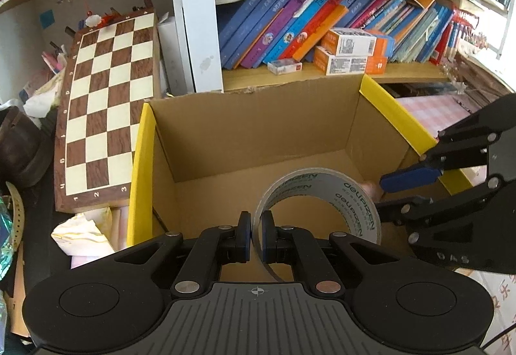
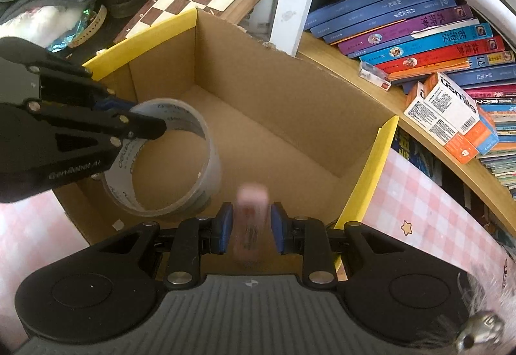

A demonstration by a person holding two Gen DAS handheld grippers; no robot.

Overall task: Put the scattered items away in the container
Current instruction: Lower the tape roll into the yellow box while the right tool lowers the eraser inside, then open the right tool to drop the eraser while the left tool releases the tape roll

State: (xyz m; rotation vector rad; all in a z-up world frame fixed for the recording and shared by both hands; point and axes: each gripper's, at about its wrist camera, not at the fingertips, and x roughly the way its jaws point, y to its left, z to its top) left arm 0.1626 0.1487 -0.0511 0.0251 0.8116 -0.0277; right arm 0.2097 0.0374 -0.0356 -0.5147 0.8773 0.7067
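The left gripper (image 1: 255, 234) is clamped on the wall of a roll of clear tape (image 1: 317, 206), one pad inside the ring and one outside. The roll is held on edge above the near part of the cardboard box (image 1: 258, 129), with its open core facing across the box. The box is open at the top, with a yellow flap on its left edge and another on its right; its floor is seen bare as far as it shows.

The right gripper (image 2: 248, 227) stands with its pads apart, and a small pink item (image 2: 251, 219) is seen between them, blurred. Contact between the pads and the item is not shown, so it cannot be told whether the item is held loosely or is dropping free. Its long axis runs along the fingers, pointing into the box, and the box floor lies directly below and beyond it.

The turning relation: both items hang over the box opening, the tape on the left side, the pink item on the right and near, just inside the right flap. Only a downward path separates each from the floor.

Count: one box, one tape roll, one pink item, two grippers. A chessboard (image 1: 106, 103) leans at the far left, outside the box
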